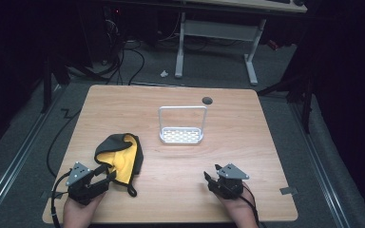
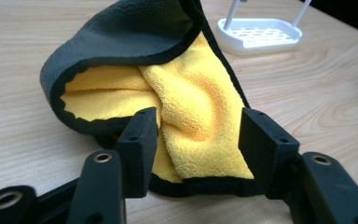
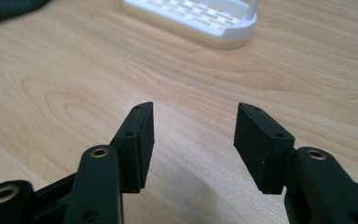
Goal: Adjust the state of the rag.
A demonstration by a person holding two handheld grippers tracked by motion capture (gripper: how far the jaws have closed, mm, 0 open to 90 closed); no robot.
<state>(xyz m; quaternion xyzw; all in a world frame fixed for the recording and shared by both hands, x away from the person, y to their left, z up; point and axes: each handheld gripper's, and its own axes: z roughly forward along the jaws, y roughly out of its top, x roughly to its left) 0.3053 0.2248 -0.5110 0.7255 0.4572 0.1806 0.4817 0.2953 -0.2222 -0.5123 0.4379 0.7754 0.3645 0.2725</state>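
Looking along my left hand-held gripper [image 2: 196, 135], I see its jaws standing apart with the near edge of the cloth [image 2: 186, 98] lying between them, the pads not yet pressing on it. The cloth is a crumpled towel, dark grey outside and yellow inside with a black hem, resting on the near left part of the worktop [image 1: 180, 190]. My right hand-held gripper [image 3: 193, 135] hovers over bare wood at the near right, jaws apart too and holding nothing. A white rack [image 1: 181, 134] with a tall wire handle stands beyond, towards the middle of the worktop, well apart from both tools.

The step in hand, as I judge it, is taking hold of the cloth at its near hem. To do it well I would ease the left tool a little lower and further in, so that both pads bite on the doubled yellow fold rather than only the thin black edge, then close firmly before lifting. The right one should stay clear until a free corner shows itself.

I can read no brand, label or writing on the cloth, the rack or the tools.
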